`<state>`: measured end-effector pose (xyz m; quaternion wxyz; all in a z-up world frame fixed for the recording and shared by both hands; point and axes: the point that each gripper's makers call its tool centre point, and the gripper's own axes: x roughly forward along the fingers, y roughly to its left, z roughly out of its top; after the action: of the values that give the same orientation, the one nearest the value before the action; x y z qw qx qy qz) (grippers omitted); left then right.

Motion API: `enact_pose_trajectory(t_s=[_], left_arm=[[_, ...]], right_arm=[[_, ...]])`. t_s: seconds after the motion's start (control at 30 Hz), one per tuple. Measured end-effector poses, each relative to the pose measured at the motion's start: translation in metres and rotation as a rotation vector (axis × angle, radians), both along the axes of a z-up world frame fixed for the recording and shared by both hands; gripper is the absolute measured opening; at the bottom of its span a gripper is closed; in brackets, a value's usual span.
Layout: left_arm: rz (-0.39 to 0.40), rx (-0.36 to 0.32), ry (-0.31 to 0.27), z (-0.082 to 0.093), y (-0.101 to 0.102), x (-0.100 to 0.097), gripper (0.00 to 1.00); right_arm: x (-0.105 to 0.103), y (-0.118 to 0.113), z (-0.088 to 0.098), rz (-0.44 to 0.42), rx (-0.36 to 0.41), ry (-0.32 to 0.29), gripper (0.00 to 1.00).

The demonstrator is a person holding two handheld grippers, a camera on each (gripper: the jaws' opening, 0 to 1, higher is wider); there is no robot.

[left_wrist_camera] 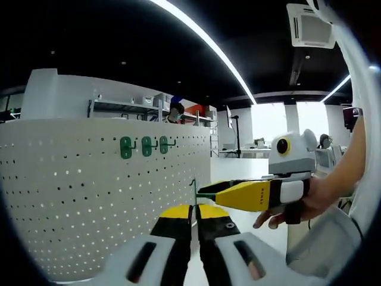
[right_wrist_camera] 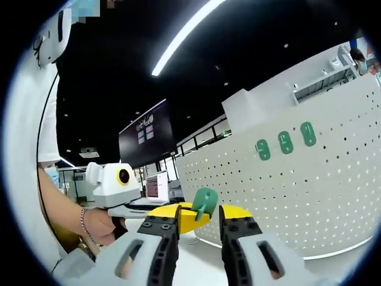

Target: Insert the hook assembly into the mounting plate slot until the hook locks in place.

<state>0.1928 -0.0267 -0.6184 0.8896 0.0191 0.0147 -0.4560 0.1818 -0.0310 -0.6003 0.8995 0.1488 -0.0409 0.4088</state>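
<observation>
A white curved pegboard panel (left_wrist_camera: 89,196) (right_wrist_camera: 333,190) serves as the mounting plate. Three green hook assemblies are mounted on it in a row (left_wrist_camera: 146,146) (right_wrist_camera: 286,142). In the left gripper view my right gripper (left_wrist_camera: 199,192) comes in from the right, held by a hand (left_wrist_camera: 303,205). It is shut on a green hook assembly (left_wrist_camera: 194,186) just short of the panel. In the right gripper view that hook (right_wrist_camera: 204,201) sits between my right gripper's (right_wrist_camera: 205,214) yellow tips. My left gripper (left_wrist_camera: 195,208) is shut with nothing in it, just below the right one's tips.
A shelf with boxes (left_wrist_camera: 149,107) stands behind the panel, and a person (left_wrist_camera: 175,110) is there. Desks with monitors (right_wrist_camera: 158,185) lie further back. A hand (right_wrist_camera: 98,229) holds the left gripper's white housing (right_wrist_camera: 113,190). The white floor (left_wrist_camera: 244,170) is open beside the panel.
</observation>
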Motion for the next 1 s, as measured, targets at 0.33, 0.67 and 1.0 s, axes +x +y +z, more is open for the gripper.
enact_pose_trajectory(t_s=[0.33,0.67,1.0], left_arm=[[0.001,0.003,-0.001,0.0008,-0.0005,-0.0003,0.02],[0.011,0.002,-0.005,0.0014,0.0023,0.0004,0.02],[0.032,-0.004,-0.008,0.0029,0.0027,0.0016,0.02]], right_arm=[[0.0025,0.0004,-0.0022,-0.006,0.003,0.022,0.07],[0.0032,0.0037,-0.0015,-0.021,0.034,0.053,0.05],[0.0087,0.0020,-0.0012,-0.064,0.091,0.109,0.02]])
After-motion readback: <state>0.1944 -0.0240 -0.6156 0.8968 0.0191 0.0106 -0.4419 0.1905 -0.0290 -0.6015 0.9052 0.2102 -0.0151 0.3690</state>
